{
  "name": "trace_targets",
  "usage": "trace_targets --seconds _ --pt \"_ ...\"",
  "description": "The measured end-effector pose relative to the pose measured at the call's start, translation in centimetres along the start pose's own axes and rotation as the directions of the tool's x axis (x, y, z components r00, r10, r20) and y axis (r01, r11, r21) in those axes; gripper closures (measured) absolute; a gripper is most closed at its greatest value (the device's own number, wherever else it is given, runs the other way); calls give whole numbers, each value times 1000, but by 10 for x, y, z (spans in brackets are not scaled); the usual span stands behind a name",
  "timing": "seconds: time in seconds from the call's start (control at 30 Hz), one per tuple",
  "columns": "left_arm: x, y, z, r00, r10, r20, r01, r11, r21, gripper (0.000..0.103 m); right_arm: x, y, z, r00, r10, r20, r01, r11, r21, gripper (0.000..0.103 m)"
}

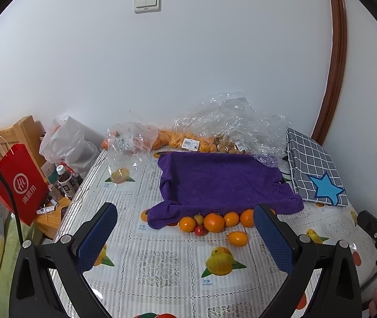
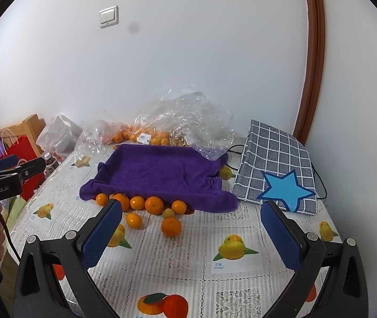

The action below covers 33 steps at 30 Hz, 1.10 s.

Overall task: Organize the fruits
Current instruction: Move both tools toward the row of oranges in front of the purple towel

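Purple towel-lined tray (image 2: 162, 172) holding nothing, oranges (image 2: 154, 204) before it, bagged oranges (image 2: 140, 135) behind

A cloth-draped tray (image 2: 162, 169) sits mid-table on the printed tablecloth (image 2: 188, 259). Along its near edge lies a row of loose oranges (image 2: 154, 204), touching one another, with one orange (image 2: 171, 226) and an oval kumquat (image 2: 133, 220) lying apart, nearer the cameras. Behind the tray, against the wall, crumpled plastic bags (image 2: 185, 114) hold more oranges (image 2: 159, 139). A checked fabric bag (image 2: 275, 159) lies flat to the tray's right. Off the table's left edge stand a paper shopping bag (image 1: 16, 182) and bottles (image 1: 65, 180).
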State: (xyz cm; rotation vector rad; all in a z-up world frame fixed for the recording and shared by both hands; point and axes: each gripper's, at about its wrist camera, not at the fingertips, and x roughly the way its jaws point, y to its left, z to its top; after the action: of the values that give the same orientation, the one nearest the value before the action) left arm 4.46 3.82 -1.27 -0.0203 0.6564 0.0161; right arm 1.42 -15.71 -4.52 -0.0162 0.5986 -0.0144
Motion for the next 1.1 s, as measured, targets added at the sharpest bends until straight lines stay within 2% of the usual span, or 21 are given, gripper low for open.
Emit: trace_targets --seconds 0.17,0.6,0.87,1.1 --pt "6 0 2 1000 25 -3 -25 1000 15 0 6 -4 -1 1000 -11 14 10 999 34 0" --pt "20 15 -1 1000 11 -26 -11 1000 -14 0 34 -3 0 999 39 3 -40 999 31 0" --pt "45 29 -10 996 0 -88 -4 999 -52 2 59 2 -10 999 21 -29 -20 999 32 1" --pt "67 40 -24 990 -2 -138 -9 997 -82 12 104 4 -28 991 29 -133 -23 999 47 16"
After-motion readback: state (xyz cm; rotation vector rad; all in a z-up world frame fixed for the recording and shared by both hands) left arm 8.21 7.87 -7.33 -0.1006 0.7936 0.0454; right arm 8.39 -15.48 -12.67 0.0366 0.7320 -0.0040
